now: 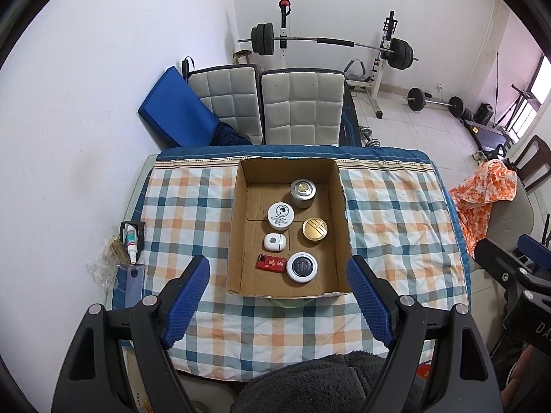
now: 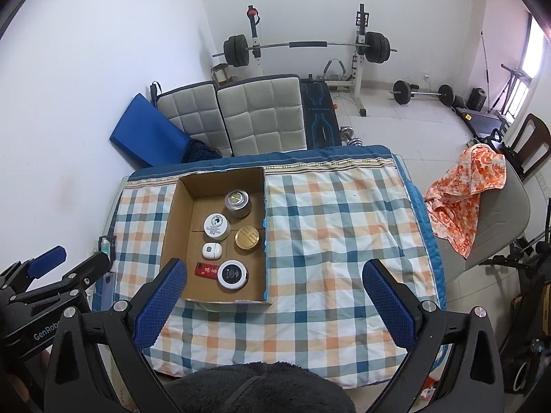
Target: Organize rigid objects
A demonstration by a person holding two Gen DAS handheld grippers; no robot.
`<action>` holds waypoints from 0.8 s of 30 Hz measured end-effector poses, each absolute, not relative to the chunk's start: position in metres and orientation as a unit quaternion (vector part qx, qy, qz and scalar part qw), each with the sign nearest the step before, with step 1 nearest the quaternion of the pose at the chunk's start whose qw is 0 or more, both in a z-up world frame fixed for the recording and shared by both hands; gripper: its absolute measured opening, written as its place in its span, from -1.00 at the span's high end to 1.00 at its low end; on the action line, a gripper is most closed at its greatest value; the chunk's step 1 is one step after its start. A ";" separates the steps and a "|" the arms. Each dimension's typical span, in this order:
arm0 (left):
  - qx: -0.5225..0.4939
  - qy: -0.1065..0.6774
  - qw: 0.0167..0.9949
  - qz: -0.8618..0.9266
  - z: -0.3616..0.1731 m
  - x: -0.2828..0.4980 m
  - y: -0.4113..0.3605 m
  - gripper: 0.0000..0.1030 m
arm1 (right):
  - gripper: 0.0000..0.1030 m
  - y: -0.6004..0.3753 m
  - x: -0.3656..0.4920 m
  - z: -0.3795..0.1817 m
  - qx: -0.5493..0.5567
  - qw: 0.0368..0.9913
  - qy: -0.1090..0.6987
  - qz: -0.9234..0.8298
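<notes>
A cardboard box (image 1: 241,186) (image 2: 175,203) sits on the checked tablecloth. Inside it are a silver tin (image 1: 302,192) (image 2: 237,203), a white jar (image 1: 280,216) (image 2: 217,226), a gold-lidded tin (image 1: 314,230) (image 2: 247,237), a small white case (image 1: 274,241) (image 2: 211,251), a red pack (image 1: 271,263) (image 2: 207,270) and a white jar with a black lid (image 1: 302,267) (image 2: 232,274). My left gripper (image 1: 277,272) is open and empty, held above the box's near edge. My right gripper (image 2: 275,275) is open and empty, right of the box.
A small white bottle (image 1: 131,243) lies in a black holder at the table's left edge. Two padded chairs (image 1: 268,106) stand behind the table. An orange cloth (image 1: 482,196) hangs over a chair on the right. Barbells stand on the floor beyond.
</notes>
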State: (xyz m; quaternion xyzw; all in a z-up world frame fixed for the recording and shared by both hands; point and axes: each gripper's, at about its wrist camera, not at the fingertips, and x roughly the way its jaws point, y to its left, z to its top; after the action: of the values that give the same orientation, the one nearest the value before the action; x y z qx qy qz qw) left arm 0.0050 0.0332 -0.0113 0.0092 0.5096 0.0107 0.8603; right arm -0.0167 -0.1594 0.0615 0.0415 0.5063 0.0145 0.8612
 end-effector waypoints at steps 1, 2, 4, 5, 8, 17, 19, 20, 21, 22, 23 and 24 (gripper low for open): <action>0.008 0.509 0.861 0.010 -0.011 0.005 0.033 -0.57 | -1.00 -0.160 -0.018 0.062 0.040 0.862 0.505 0.013; 0.008 0.509 0.861 0.011 -0.011 0.005 0.034 -0.57 | -1.00 -0.160 -0.018 0.064 0.039 0.864 0.503 0.012; 0.008 0.505 0.863 0.013 -0.008 0.005 0.034 -0.57 | -1.00 -0.161 -0.020 0.067 0.040 0.866 0.498 0.008; 0.009 0.504 0.864 0.014 -0.006 0.004 0.034 -0.57 | -1.00 -0.161 -0.021 0.068 0.038 0.868 0.496 0.006; 0.010 0.498 0.867 0.015 -0.001 0.003 0.035 -0.57 | -1.00 -0.162 -0.022 0.073 0.038 0.872 0.488 0.002; 0.010 0.488 0.872 0.017 0.005 0.001 0.037 -0.57 | -1.00 -0.164 -0.023 0.079 0.037 0.877 0.479 -0.001; 0.011 0.486 0.874 0.018 0.007 0.001 0.037 -0.57 | -1.00 -0.164 -0.024 0.079 0.037 0.877 0.479 -0.001; 0.011 0.486 0.874 0.017 0.008 0.000 0.036 -0.57 | -1.00 -0.164 -0.024 0.079 0.037 0.877 0.479 -0.001; 0.011 0.483 0.875 0.017 0.009 -0.001 0.036 -0.57 | -1.00 -0.164 -0.024 0.081 0.035 0.878 0.478 -0.002; 0.012 0.481 0.877 0.018 0.011 -0.001 0.036 -0.57 | -1.00 -0.164 -0.023 0.082 0.036 0.878 0.477 -0.002; 0.012 0.479 0.878 0.019 0.012 -0.001 0.036 -0.57 | -1.00 -0.164 -0.023 0.083 0.037 0.879 0.476 -0.001; 0.012 0.477 0.878 0.019 0.013 -0.002 0.036 -0.57 | -1.00 -0.164 -0.023 0.085 0.037 0.879 0.475 -0.001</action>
State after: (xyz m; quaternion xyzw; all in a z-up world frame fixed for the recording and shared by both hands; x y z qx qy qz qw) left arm -0.0019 0.0356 0.0134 0.0124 0.4772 0.0190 0.8785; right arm -0.0234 -0.1639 0.0846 0.0370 0.4747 -0.0014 0.8794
